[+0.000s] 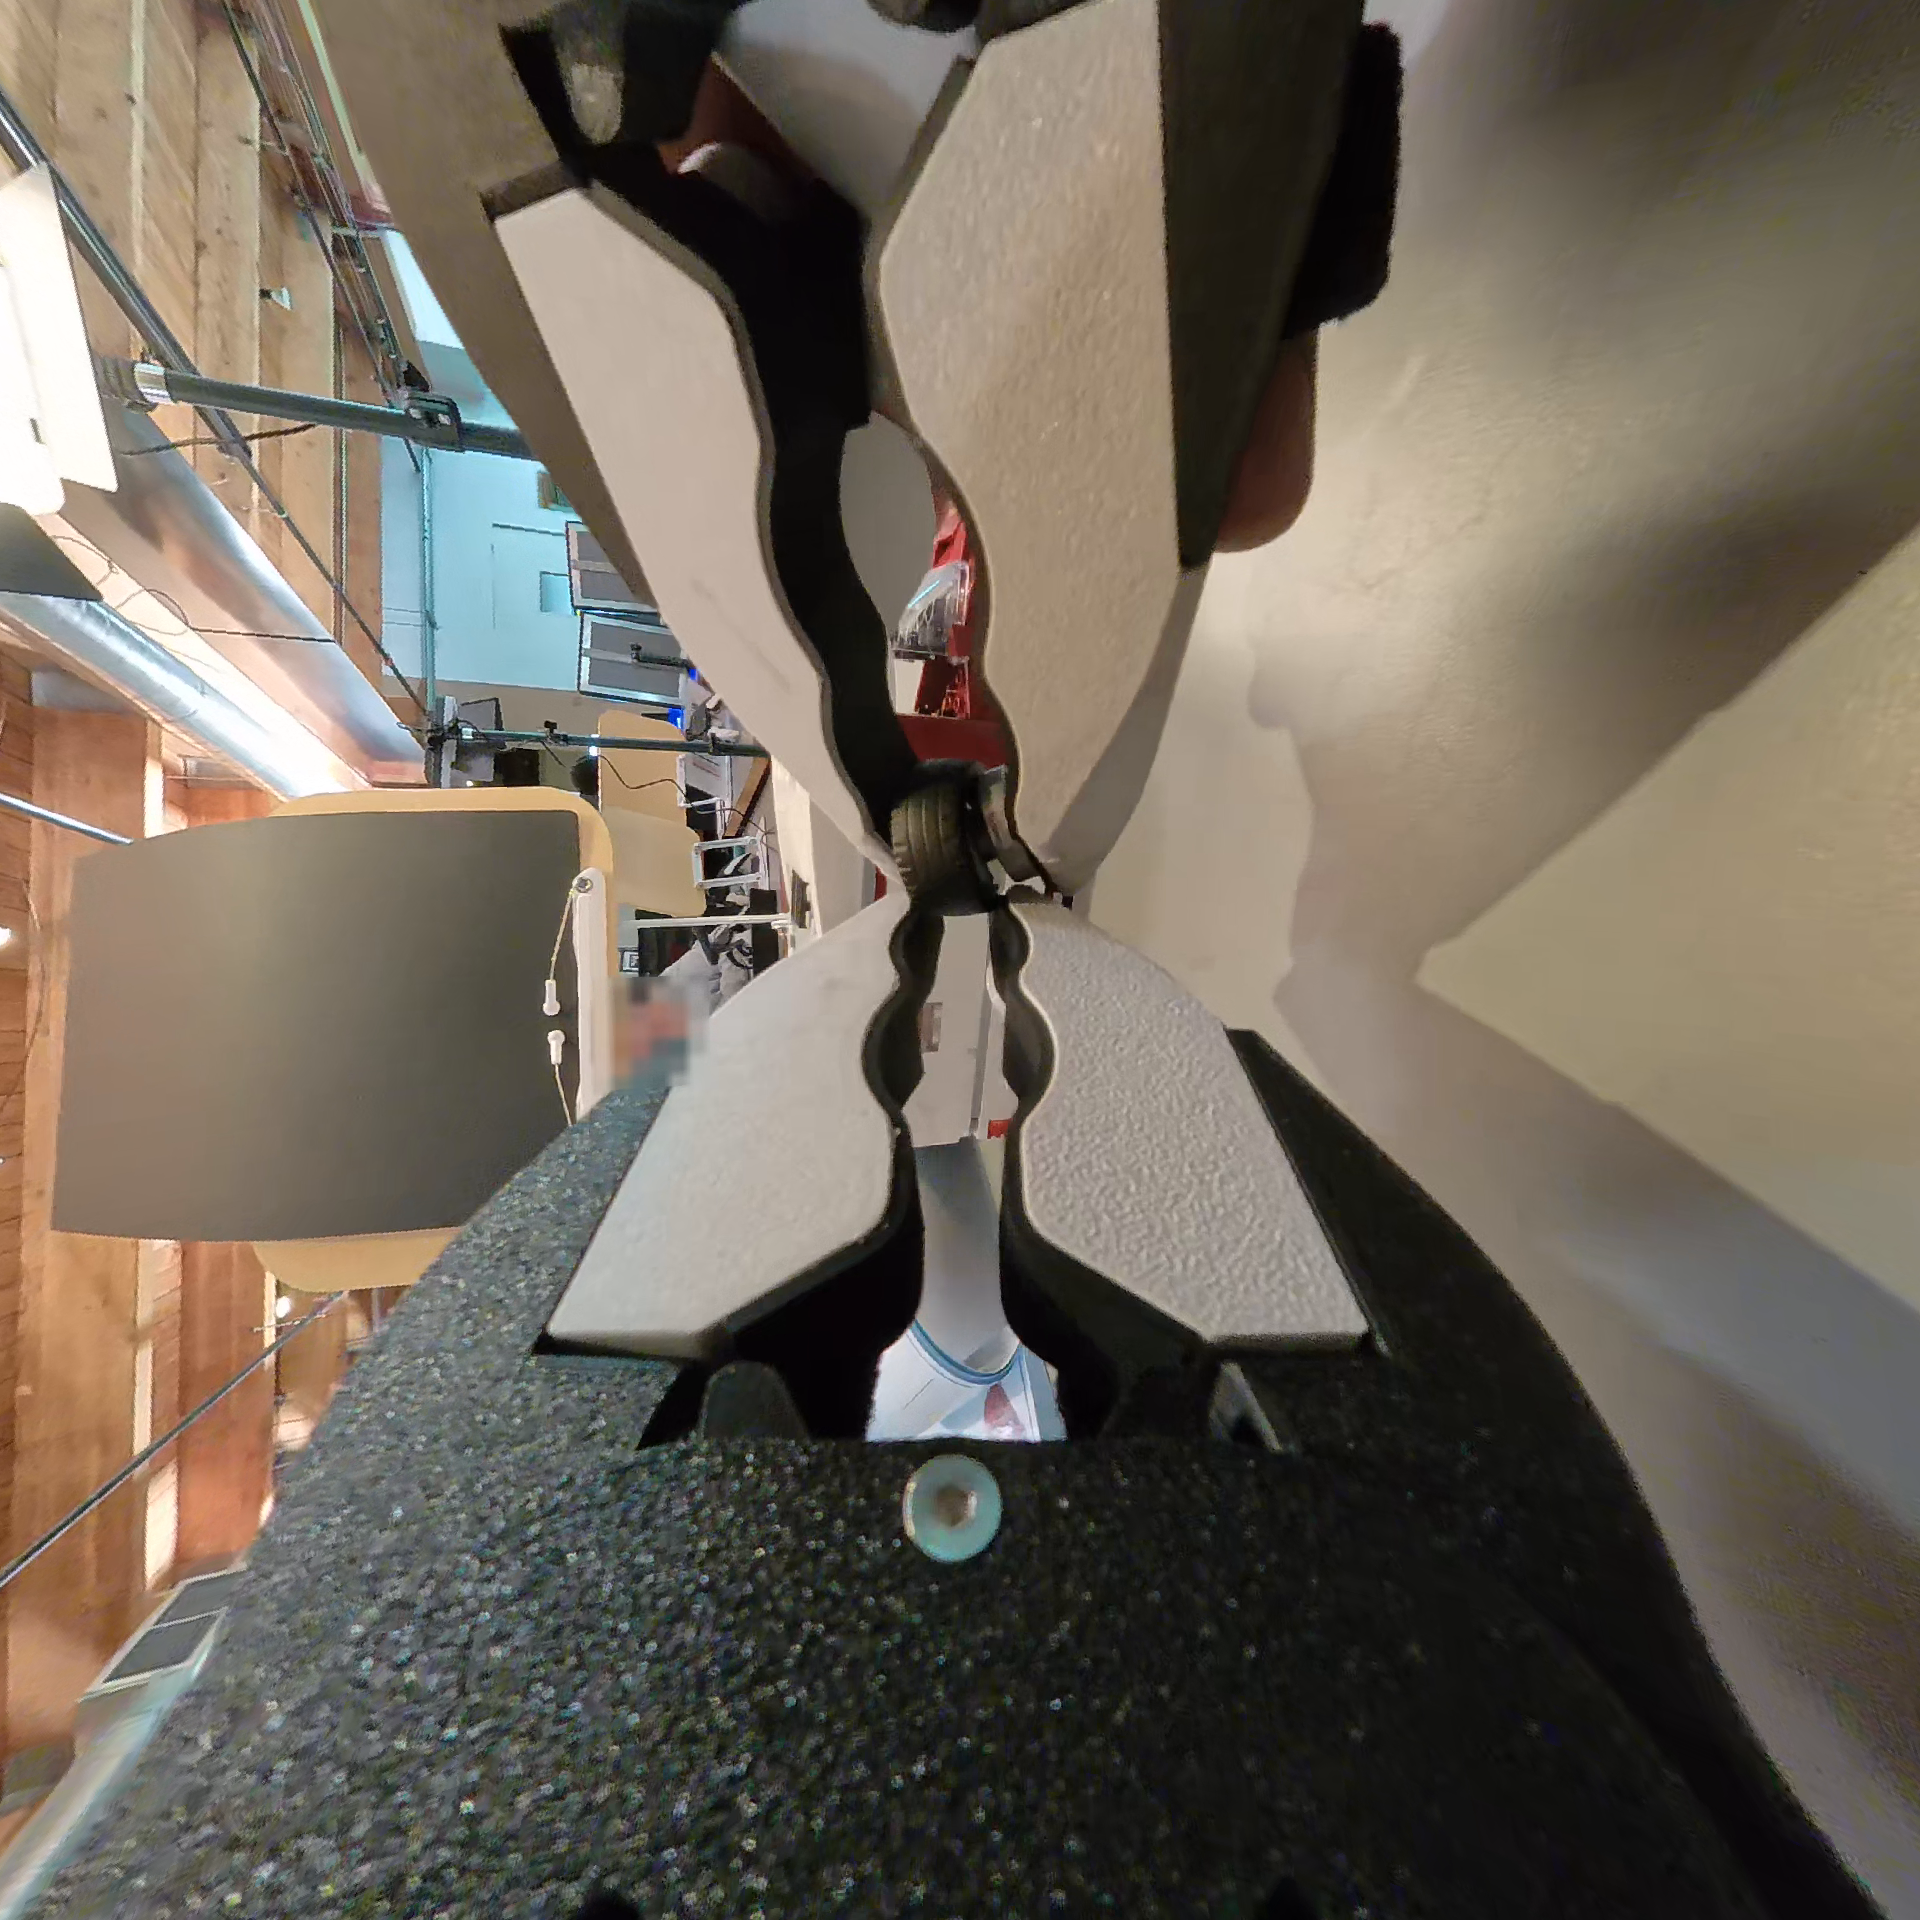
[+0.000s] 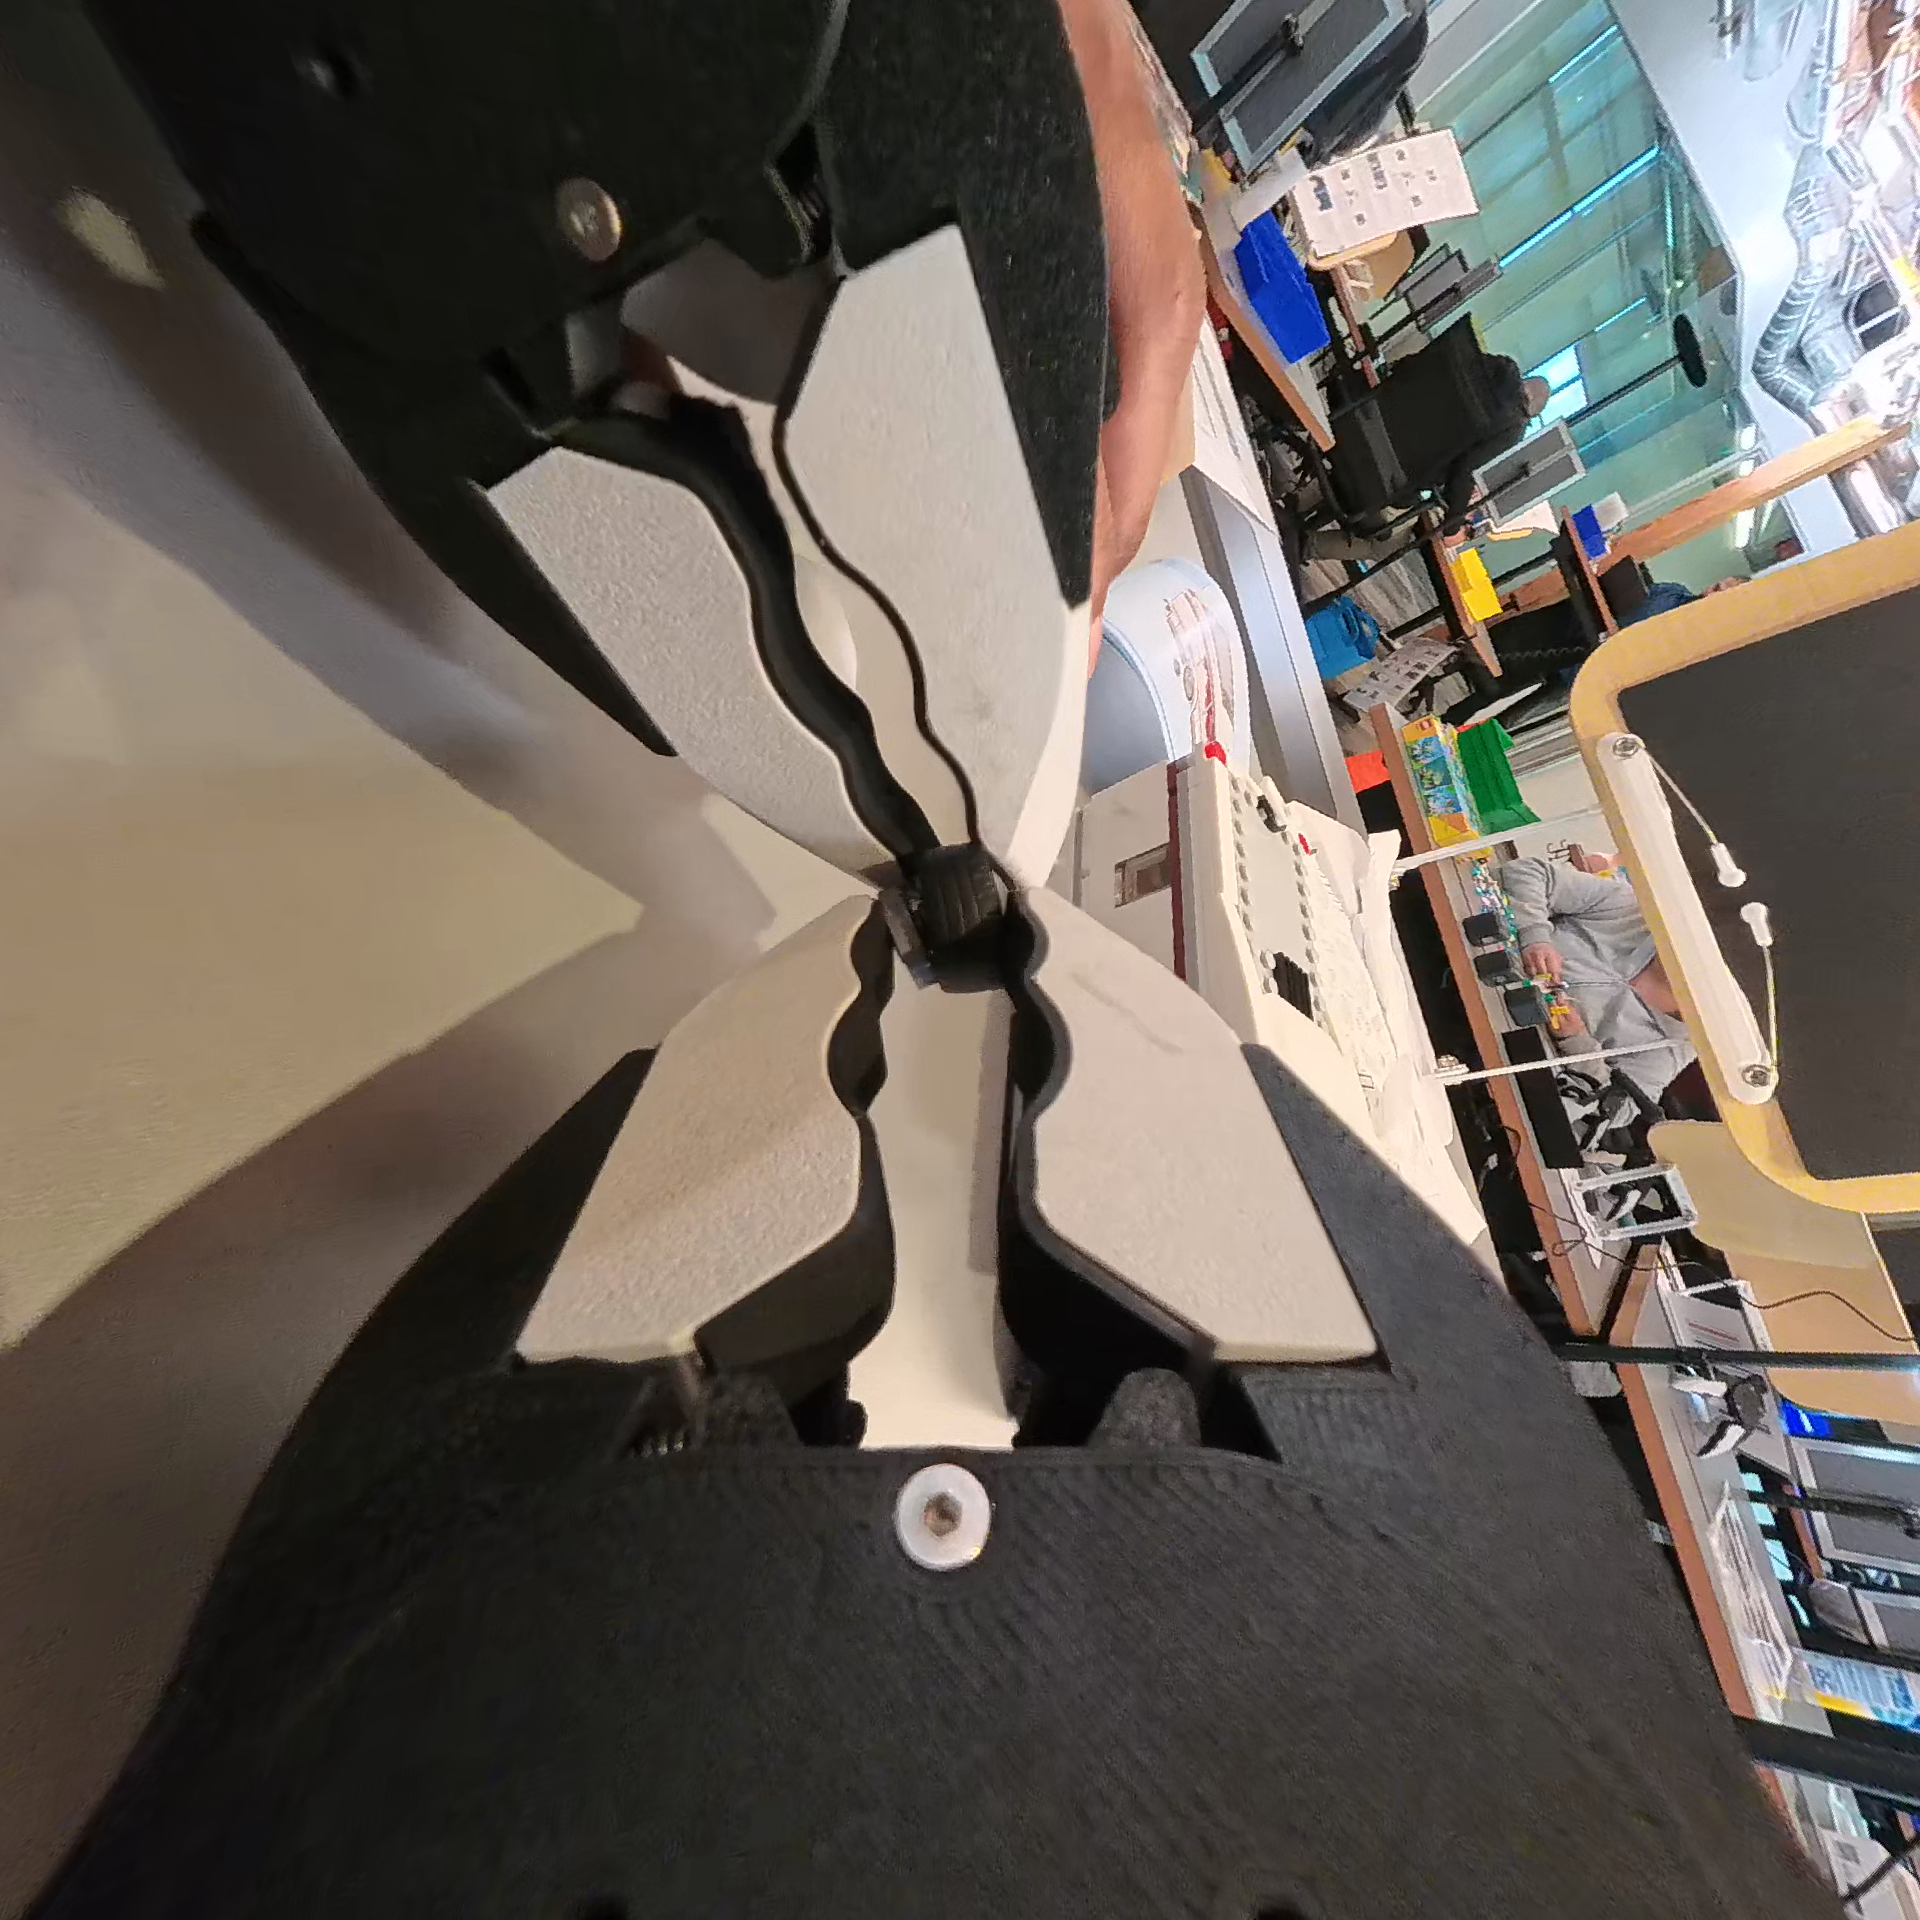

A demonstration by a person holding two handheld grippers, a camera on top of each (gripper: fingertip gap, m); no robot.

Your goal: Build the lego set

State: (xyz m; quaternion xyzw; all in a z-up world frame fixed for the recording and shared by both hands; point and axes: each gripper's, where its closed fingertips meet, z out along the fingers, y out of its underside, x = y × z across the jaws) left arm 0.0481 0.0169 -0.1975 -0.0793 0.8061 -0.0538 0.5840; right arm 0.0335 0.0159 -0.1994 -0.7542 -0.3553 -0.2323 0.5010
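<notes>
My two grippers meet tip to tip over a white table (image 1: 1558, 727). Between them is a small black toy wheel (image 1: 928, 844) with a ribbed tyre and a grey piece (image 1: 995, 819) on one side. In the left wrist view my left gripper (image 1: 958, 906) comes from below, its fingertips closed on the wheel's lower edge. My right gripper (image 1: 956, 826) comes from above with the wheel and grey piece between its tips. In the right wrist view the right gripper (image 2: 948, 930) clamps the wheel (image 2: 958, 883) and grey piece (image 2: 899, 940). The left gripper (image 2: 945, 844) presses on it from above.
A white brick-built model with a dark red stripe (image 2: 1236, 894) lies on paper just right of the grippers. A booklet (image 2: 1195, 644) lies behind. A chair with a black back (image 1: 312, 1018) stands at the table's edge. Benches with coloured bins (image 2: 1486, 779) and a seated person (image 2: 1600, 945) are beyond. The grippers are tip to tip, or close to it.
</notes>
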